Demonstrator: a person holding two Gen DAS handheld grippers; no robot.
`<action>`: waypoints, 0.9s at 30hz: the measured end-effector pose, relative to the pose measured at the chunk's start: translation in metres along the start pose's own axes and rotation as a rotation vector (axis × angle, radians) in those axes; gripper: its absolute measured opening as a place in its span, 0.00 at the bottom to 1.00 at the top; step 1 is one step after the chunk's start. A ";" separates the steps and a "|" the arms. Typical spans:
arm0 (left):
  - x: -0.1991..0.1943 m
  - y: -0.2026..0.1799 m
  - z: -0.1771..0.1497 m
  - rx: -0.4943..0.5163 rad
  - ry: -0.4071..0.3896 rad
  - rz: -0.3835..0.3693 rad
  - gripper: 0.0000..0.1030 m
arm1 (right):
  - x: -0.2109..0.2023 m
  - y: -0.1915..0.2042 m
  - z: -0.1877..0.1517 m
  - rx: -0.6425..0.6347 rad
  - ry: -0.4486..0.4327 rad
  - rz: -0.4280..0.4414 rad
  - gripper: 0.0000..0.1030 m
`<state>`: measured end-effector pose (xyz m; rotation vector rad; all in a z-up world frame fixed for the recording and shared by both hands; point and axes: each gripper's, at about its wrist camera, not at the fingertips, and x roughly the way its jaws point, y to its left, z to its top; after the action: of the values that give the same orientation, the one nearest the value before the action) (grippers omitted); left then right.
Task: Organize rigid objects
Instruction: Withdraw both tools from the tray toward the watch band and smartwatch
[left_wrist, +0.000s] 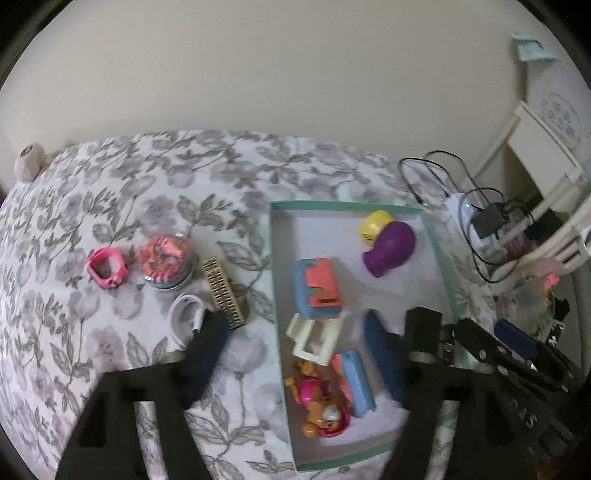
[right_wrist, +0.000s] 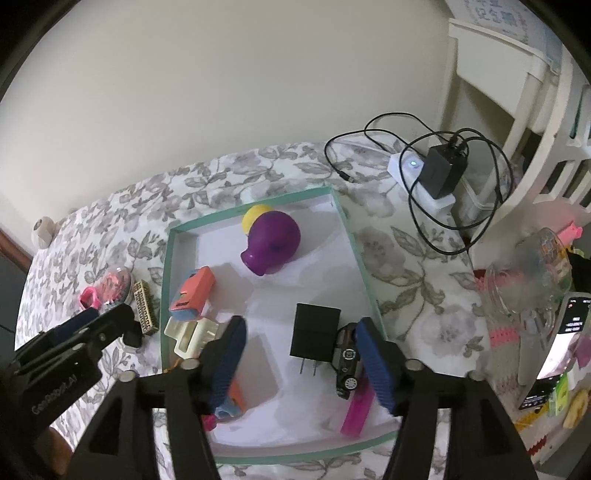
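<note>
Both grippers hang over the shallow white cardboard tray with mint-green rim on the floral tabletop, fingers spread, nothing between them. Inside the tray, the black plug-in charger block lies near the right wall, prongs toward the near rim; the small black toy car touches it, long axis running far to near. The right gripper straddles both; the left gripper spans the left rim. Bare white floor shows mid-tray.

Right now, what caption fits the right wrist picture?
Open right gripper above a teal-rimmed box holding a purple rubber toy and black plug adapter.
</note>
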<state>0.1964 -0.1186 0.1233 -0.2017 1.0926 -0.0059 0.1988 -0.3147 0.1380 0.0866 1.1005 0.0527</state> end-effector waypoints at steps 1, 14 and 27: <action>0.001 0.003 0.000 -0.010 0.002 0.001 0.80 | 0.002 0.002 0.000 -0.006 0.005 0.003 0.70; 0.017 0.041 0.001 -0.118 0.044 0.036 0.85 | 0.021 0.016 -0.004 -0.035 0.028 0.015 0.92; 0.018 0.073 0.004 -0.193 0.039 0.072 0.85 | 0.026 0.022 -0.006 -0.045 0.028 -0.005 1.00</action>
<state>0.2011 -0.0483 0.0966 -0.3367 1.1390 0.1611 0.2057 -0.2901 0.1142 0.0423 1.1268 0.0742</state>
